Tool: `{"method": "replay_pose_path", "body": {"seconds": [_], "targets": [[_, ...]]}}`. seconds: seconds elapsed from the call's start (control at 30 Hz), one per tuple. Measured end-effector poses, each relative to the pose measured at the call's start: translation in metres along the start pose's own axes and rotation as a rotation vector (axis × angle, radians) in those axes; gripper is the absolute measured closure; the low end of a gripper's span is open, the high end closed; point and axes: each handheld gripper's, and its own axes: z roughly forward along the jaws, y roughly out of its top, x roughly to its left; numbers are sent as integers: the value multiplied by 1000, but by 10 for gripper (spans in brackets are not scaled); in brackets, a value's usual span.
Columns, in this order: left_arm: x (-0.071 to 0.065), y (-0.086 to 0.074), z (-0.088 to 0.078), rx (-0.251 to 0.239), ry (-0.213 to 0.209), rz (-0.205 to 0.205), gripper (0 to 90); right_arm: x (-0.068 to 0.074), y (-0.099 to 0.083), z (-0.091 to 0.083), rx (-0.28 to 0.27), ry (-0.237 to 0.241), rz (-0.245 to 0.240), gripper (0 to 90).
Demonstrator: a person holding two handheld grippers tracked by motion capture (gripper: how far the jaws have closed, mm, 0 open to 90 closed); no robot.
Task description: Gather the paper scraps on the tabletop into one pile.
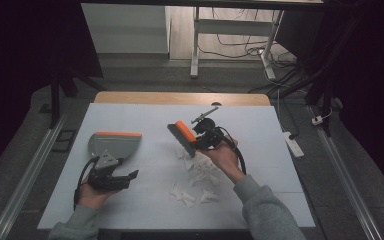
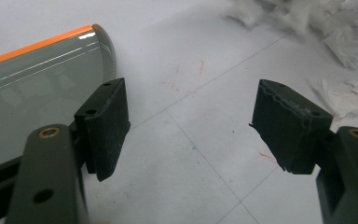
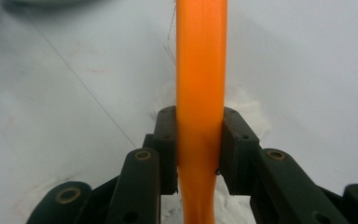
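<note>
- Dim room, cables on the floor behind; white worktop [image 1: 130,200] with a faint grid, a wooden strip along its far edge.
- Landmark: the pile of torn paper scraps [image 1: 196,182], right of centre on the near half of the worktop.
- Brush [image 1: 182,136], orange back with dark bristles, sat at the far edge of the scraps, touching or just over them; can't tell which.
- Right gripper [image 1: 206,137] had its jaws clamped tight on the brush's orange handle [image 3: 200,93]; both pads pressed the handle's sides in the right gripper view.
- Handle's long axis ran straight out along those jaws, so the brush head pointed away from the hand, up and left of the scraps in the high view.
- Dustpan [image 1: 114,144], grey with an orange lip, lay flat well left of the scraps, bare worktop between.
- Its orange edge was on the far side, not turned toward the scraps.
- Left gripper [image 1: 111,181] sat just near of the dustpan, left of the scraps; jaws wide apart, nothing between them.
- In the left gripper view the dustpan [image 2: 42,93] lay beside the left-hand jaw, not between the two; scraps [image 2: 335,42] showed at upper right.
- Judgement: sweeping would run from the scraps leftward to the dustpan, which the left hand is nearer to and still has to grab and turn.
</note>
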Motion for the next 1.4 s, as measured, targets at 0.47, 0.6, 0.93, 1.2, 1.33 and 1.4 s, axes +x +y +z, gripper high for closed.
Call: {"method": "replay_pose_path", "body": {"seconds": [0.47, 0.6, 0.93, 1.2, 1.33, 1.4], "targets": [[2, -1, -1, -1, 6, -6, 277, 33, 14, 4, -62, 151, -33, 708], [2, -2, -1, 1, 6, -5, 278, 36, 17, 34, -14, 184, -2, 708], [1, -2, 4, 16, -4, 8, 278, 3, -4, 30, 31, 46, 55, 708], [3, -3, 3, 22, 2, -7, 278, 11, -10, -32, -112, 55, -11, 708], [4, -3, 3, 24, 5, -9, 278, 16, -19, -55, -93, 92, -53, 708], [4, -3, 3, 24, 6, -9, 279, 20, -27, -59, -72, 104, -78, 708]]}}
